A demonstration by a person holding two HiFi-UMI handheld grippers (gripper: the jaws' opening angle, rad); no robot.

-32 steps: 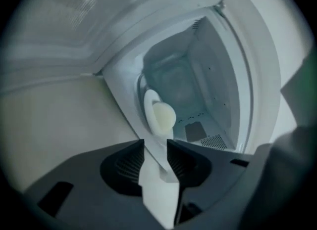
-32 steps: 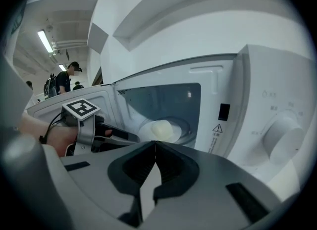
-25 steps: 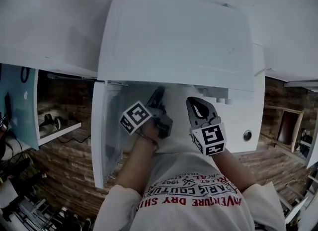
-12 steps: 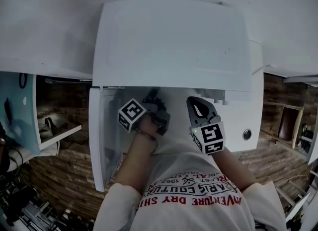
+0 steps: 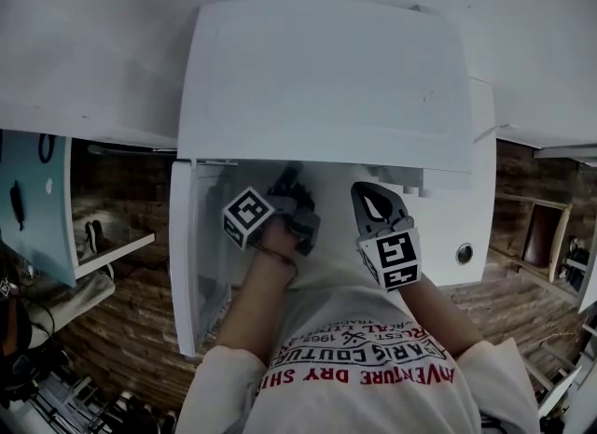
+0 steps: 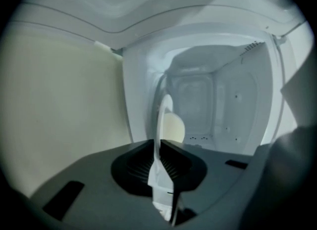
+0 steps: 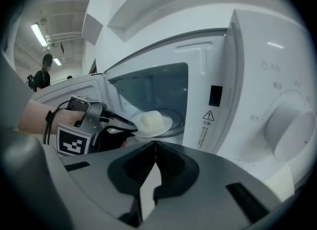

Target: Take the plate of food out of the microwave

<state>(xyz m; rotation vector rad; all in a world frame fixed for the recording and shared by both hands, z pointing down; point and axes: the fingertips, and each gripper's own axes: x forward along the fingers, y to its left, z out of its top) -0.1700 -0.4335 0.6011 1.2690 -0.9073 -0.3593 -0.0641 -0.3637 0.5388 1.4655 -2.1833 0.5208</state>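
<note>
The white microwave is open. Its door swings out at the left of the head view. Inside the microwave is a white plate. On the plate lies one pale, round lump of food.

The left tool reaches into the microwave, in the middle of the head view. Its jaws are closing on the near rim of the plate. The rim is right between them and touches the pads. In the left gripper view the plate shows from its edge. The food sits just behind the rim, and the bare white back wall of the microwave is further in.

The right tool hangs outside, in front of the opening, just to the right of the left tool. Its jaws are together, with nothing between them.

The plate is inside the microwave, near the front of the opening.
</note>
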